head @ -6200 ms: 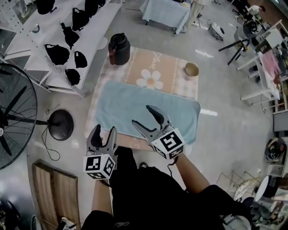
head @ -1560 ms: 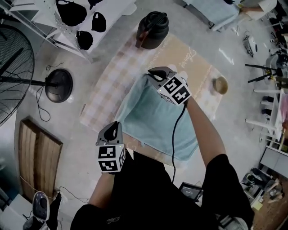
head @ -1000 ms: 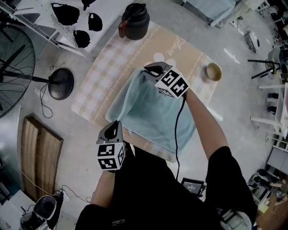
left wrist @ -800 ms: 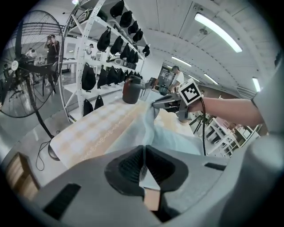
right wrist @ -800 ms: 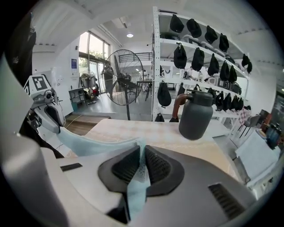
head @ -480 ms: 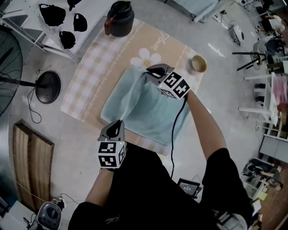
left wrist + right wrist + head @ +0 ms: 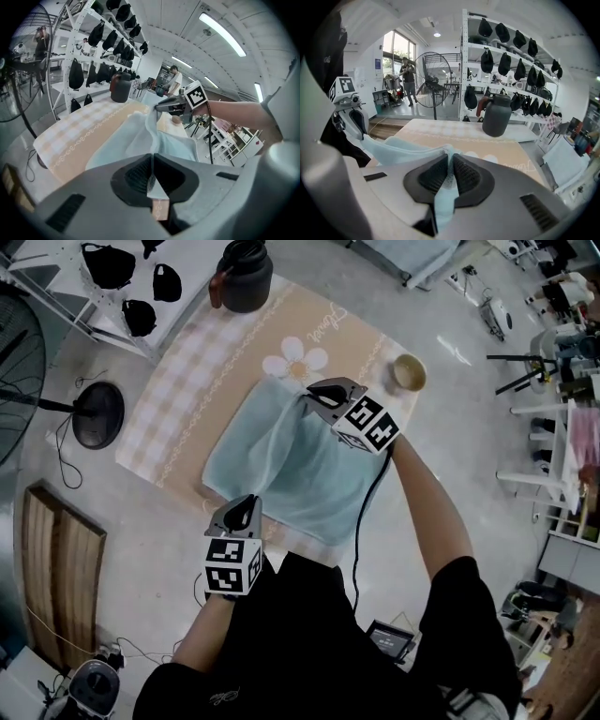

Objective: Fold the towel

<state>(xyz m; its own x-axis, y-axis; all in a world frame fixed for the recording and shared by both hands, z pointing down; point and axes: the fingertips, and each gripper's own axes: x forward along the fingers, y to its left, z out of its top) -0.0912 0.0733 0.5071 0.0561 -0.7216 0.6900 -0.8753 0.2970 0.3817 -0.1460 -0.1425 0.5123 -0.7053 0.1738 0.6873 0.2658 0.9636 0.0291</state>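
A light blue towel (image 7: 281,460) lies on a beige checked mat (image 7: 178,381) on the floor, with one edge lifted and stretched between my two grippers. My right gripper (image 7: 315,395) is shut on the far corner of that edge. The left gripper (image 7: 246,509) is shut on the near corner. In the left gripper view, towel cloth (image 7: 140,133) runs from the closed jaws (image 7: 151,180) up to the right gripper (image 7: 169,106). The right gripper view shows cloth (image 7: 393,147) pinched in its jaws (image 7: 451,176) and leading to the left gripper (image 7: 349,112).
A dark kettle (image 7: 242,277) stands on the mat's far corner and a small bowl (image 7: 408,371) on its right edge. A fan base (image 7: 97,415), a white shelf with black caps (image 7: 103,277) and a wooden pallet (image 7: 61,559) are at the left.
Both grippers have carried the lifted towel edge to the right over the rest of the towel. More folded-over cloth shows at the left. Both grips are unchanged.
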